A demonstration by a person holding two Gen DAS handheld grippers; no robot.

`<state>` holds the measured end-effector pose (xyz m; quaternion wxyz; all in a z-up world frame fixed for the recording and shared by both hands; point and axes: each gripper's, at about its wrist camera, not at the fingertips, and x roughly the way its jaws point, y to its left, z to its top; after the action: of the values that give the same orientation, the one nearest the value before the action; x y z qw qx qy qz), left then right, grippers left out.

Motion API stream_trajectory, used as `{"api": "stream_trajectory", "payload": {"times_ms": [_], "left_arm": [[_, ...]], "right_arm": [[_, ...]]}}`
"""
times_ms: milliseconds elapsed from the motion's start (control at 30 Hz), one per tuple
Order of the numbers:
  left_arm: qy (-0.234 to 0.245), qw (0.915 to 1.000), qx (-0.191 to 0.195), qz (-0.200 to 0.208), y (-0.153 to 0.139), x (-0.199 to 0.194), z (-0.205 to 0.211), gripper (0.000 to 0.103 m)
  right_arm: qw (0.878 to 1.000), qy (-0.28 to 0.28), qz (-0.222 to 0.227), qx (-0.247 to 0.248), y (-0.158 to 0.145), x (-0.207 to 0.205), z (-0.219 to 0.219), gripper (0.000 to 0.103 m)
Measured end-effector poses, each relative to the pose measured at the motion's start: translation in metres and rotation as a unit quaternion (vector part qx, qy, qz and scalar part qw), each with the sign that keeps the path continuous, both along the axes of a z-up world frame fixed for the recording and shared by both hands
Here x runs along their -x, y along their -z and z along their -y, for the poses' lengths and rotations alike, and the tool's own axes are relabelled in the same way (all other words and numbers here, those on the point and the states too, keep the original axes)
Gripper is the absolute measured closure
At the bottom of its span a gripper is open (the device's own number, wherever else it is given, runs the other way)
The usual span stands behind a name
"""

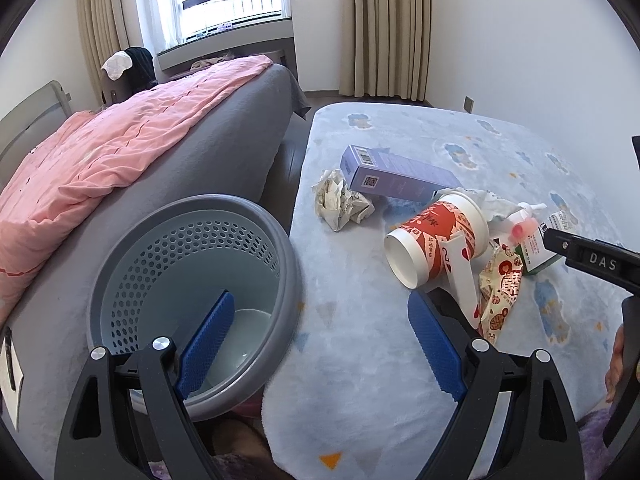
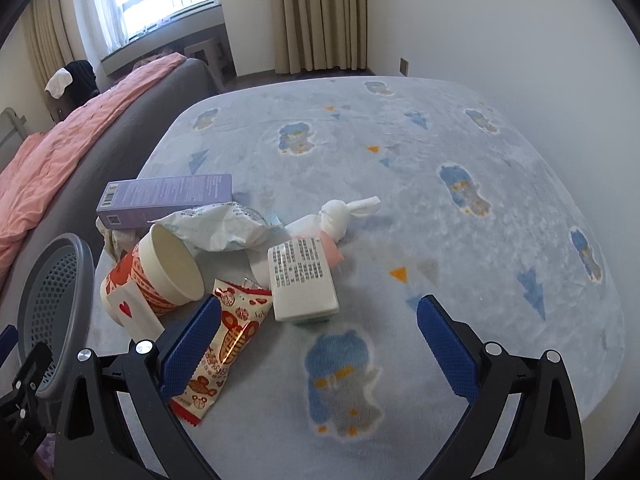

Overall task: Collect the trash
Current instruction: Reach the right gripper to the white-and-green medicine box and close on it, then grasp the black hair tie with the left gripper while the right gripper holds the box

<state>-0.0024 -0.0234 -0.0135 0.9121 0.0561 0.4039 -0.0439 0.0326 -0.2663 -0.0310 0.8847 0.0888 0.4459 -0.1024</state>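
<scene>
both hand-held grippers, left point(image 1: 320, 344) and right point(image 2: 320, 344), hang spread and empty (blue pads wide apart) over the rug point(image 2: 460, 240), bin point(image 1: 192, 280) left, littered cup point(image 2: 160, 276) and wrapper point(image 2: 228, 340) near.

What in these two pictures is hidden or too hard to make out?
- Crumpled paper: clear in the left wrist view; in the right wrist view mostly hidden behind the purple box and red cup.
- Bin: right wrist view cuts it off at the left edge.
- White box's print: too small to read.
</scene>
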Motion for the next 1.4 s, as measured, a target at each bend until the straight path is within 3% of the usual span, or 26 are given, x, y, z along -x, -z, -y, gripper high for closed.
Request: {"api": "stream_trajectory", "payload": {"times_ms": [333, 500, 933, 1400], "left_arm": [[0.006, 0.9999, 0.003, -0.012, 0.008, -0.005, 0.007, 0.019], [0.013, 0.9998, 0.004, -0.015, 0.011, -0.006, 0.013, 0.019], [0.033, 0.9993, 0.01, -0.014, 0.021, -0.007, 0.028, 0.019], [0.071, 0.9966, 0.025, -0.033, 0.04, -0.003, 0.056, 0.019]], "right_arm": [[0.999, -0.007, -0.032, -0.016, 0.018, -0.016, 0.006, 0.038], [0.999, -0.018, -0.037, -0.032, 0.021, -0.015, 0.005, 0.072], [0.998, -0.017, 0.016, -0.065, -0.008, 0.017, 0.005, 0.074], [0.996, -0.017, 0.031, -0.087, -0.017, 0.031, 0.013, 0.074]]}}
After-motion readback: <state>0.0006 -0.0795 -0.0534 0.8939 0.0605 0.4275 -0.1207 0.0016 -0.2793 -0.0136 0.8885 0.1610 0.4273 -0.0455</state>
